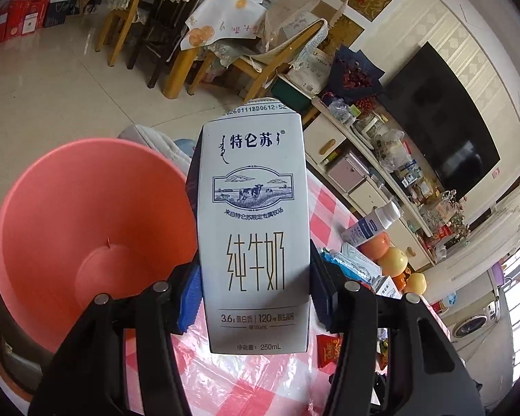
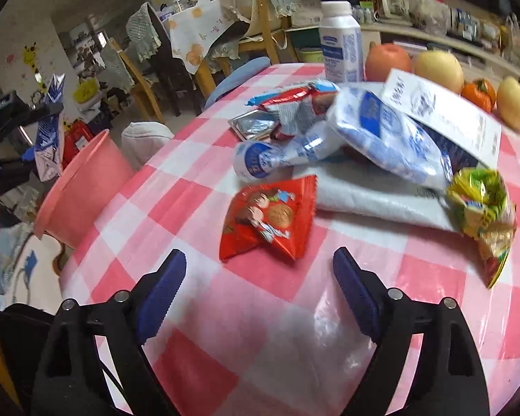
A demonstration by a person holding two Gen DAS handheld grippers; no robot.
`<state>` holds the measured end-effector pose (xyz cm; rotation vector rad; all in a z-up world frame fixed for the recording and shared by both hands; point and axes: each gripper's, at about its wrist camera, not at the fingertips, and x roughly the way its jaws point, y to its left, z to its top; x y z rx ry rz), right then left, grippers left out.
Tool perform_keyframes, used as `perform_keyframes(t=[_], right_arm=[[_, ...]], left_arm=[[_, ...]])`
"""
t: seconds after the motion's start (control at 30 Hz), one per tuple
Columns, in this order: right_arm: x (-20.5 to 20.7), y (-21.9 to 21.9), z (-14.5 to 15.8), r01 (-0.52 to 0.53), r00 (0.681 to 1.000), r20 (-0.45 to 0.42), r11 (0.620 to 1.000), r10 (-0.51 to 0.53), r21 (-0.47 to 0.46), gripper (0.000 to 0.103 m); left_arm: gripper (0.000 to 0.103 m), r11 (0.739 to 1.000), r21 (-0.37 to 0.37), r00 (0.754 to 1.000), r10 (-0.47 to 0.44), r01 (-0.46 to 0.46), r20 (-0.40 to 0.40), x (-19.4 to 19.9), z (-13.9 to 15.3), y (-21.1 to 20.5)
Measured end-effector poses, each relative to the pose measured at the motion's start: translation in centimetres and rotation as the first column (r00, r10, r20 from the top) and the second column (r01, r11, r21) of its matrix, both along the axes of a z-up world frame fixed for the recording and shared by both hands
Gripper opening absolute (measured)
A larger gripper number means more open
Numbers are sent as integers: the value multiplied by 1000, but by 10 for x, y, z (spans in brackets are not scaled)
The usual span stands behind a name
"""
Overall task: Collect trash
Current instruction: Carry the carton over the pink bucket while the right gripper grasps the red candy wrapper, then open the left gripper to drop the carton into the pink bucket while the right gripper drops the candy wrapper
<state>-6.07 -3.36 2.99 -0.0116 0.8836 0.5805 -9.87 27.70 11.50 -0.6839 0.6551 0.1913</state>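
Your L gripper (image 1: 254, 294): jaws clamped on milk carton (image 1: 254, 228), blue pads pressed to both sides, carton upright, held off the table. Pink bin (image 1: 69, 215) just left of it, below table edge. Your R gripper (image 2: 260, 291): jaws spread wide, nothing between, hovering over checked tablecloth (image 2: 277, 339). Red snack wrapper (image 2: 270, 218) lies just ahead of tips. Beyond: blue-white wrappers (image 2: 381, 135), green-yellow wrapper (image 2: 482, 204), white bottle (image 2: 341, 45), fruit (image 2: 388, 57) at far edge.
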Motion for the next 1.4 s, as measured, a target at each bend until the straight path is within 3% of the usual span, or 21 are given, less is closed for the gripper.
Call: perform_keyframes(t=[0.1, 0.23, 0.3, 0.37, 0.47, 0.73, 0.9, 1.03, 1.2, 1.33, 1.4], right_arm=[[6, 17, -2, 32, 999, 22, 996, -31, -83, 87], [16, 26, -7, 74, 997, 32, 989, -70, -127, 83], [19, 28, -8, 81, 996, 34, 988, -77, -133, 65], [21, 28, -7, 75, 997, 32, 989, -71, -131, 61], [18, 30, -5, 67, 997, 49, 989, -61, -131, 45], [9, 36, 2, 60, 995, 82, 989, -50, -136, 41], [-6, 55, 40, 3, 990, 137, 997, 8, -74, 41], [-20, 100, 83, -112, 972, 202, 993, 117, -37, 41], [-34, 172, 121, -273, 927, 258, 961, 273, -35, 42], [-36, 223, 122, -358, 893, 258, 930, 368, -87, 45], [-33, 242, 114, -363, 888, 255, 924, 382, -120, 47]], left_arm=[[54, 1000, -4, 1000, 9, -9, -6, -1, -1, 7], [54, 999, 16, 999, 44, -44, -21, -5, -2, 15], [54, 998, 24, 998, 56, -55, -28, -6, -3, 20], [54, 998, 17, 998, 61, -61, -35, -6, -6, 25], [54, 998, 14, 996, 70, -69, -53, -6, -11, 32], [54, 995, 10, 993, 98, -97, -72, -10, -19, 49], [54, 992, 3, 990, 127, -127, -61, -19, -18, 60], [54, 986, -21, 985, 162, -163, -58, -24, -21, 73], [54, 978, -62, 979, 196, -199, -55, -31, -28, 91], [56, 966, -89, 970, 237, -242, -64, -36, -36, 106], [66, 956, -88, 959, 274, -280, -76, -39, -39, 114]])
